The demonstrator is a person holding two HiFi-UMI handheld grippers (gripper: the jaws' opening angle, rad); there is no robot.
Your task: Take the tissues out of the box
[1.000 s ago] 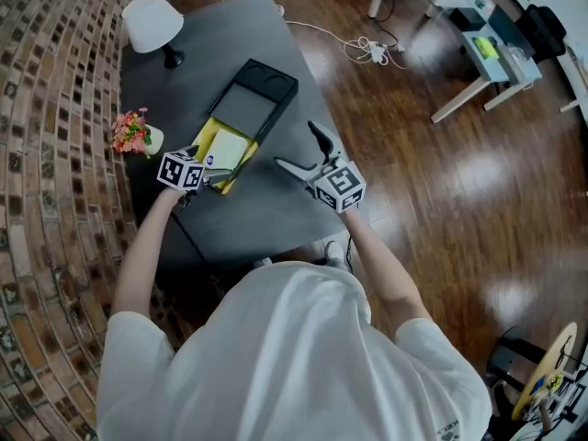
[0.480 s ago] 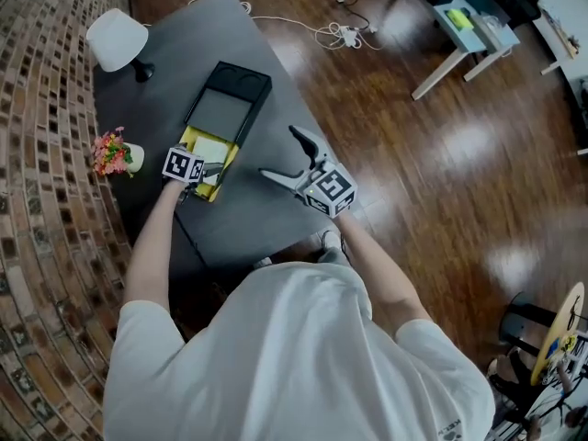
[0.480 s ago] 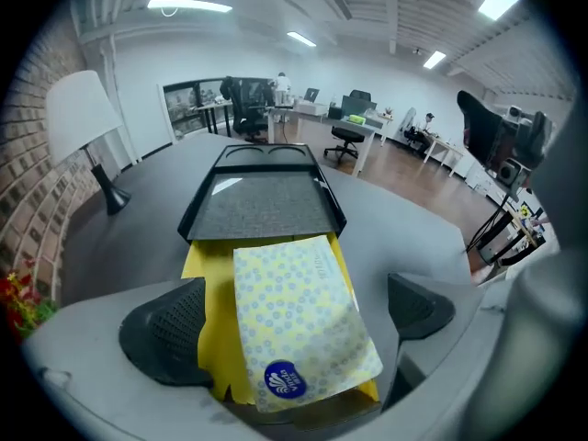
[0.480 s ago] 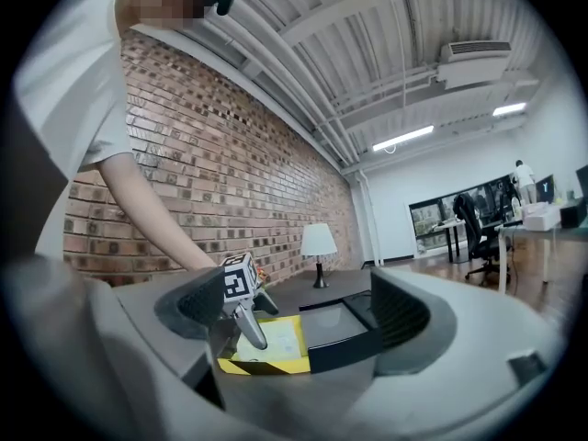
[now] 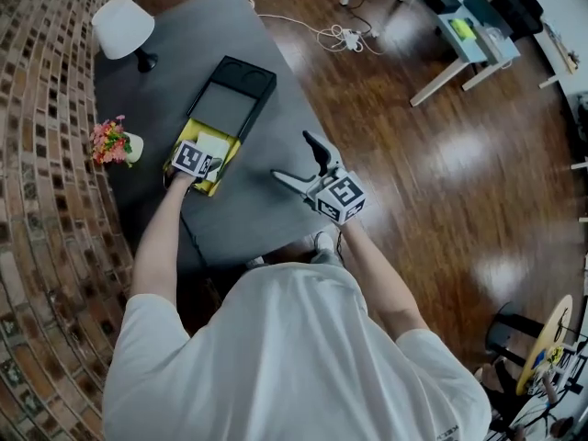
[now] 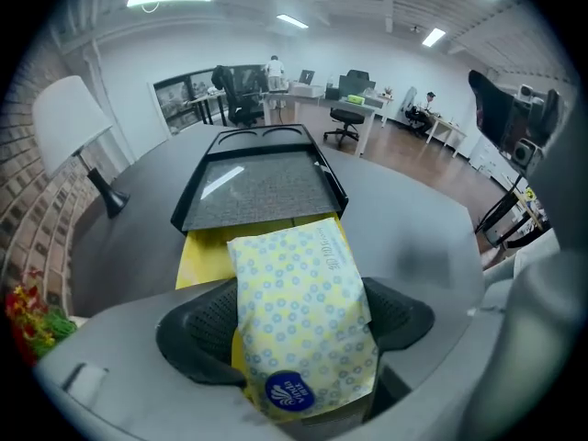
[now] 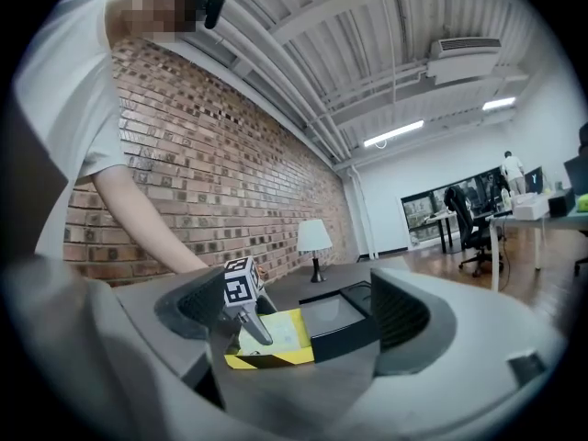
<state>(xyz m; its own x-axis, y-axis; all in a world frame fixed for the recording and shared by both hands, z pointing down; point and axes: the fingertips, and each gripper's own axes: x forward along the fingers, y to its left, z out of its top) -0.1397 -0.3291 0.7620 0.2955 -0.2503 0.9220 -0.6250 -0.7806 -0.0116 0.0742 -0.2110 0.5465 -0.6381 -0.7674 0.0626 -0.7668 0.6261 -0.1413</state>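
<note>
A yellow-and-white patterned tissue pack (image 6: 299,310) lies in the open yellow box (image 6: 207,255) on the dark table. My left gripper (image 6: 296,324) reaches into the box, its jaws closing with the pack between them and both pads against its sides. From the head view the left gripper (image 5: 211,160) is over the yellow box (image 5: 223,178). The box's black lid (image 5: 230,104) lies just beyond it. My right gripper (image 5: 294,157) hovers open over the table to the right, nothing in it. The right gripper view shows its jaws (image 7: 299,315) framing the box (image 7: 285,338).
A white lamp (image 5: 122,26) stands at the table's far corner and a small flower pot (image 5: 112,141) by the brick wall at left. The table edge (image 5: 303,108) drops to a wooden floor with a cable (image 5: 354,39).
My left gripper has moved forward from the box's near edge to over its inside, around the pack. The right gripper has stayed about where it was.
</note>
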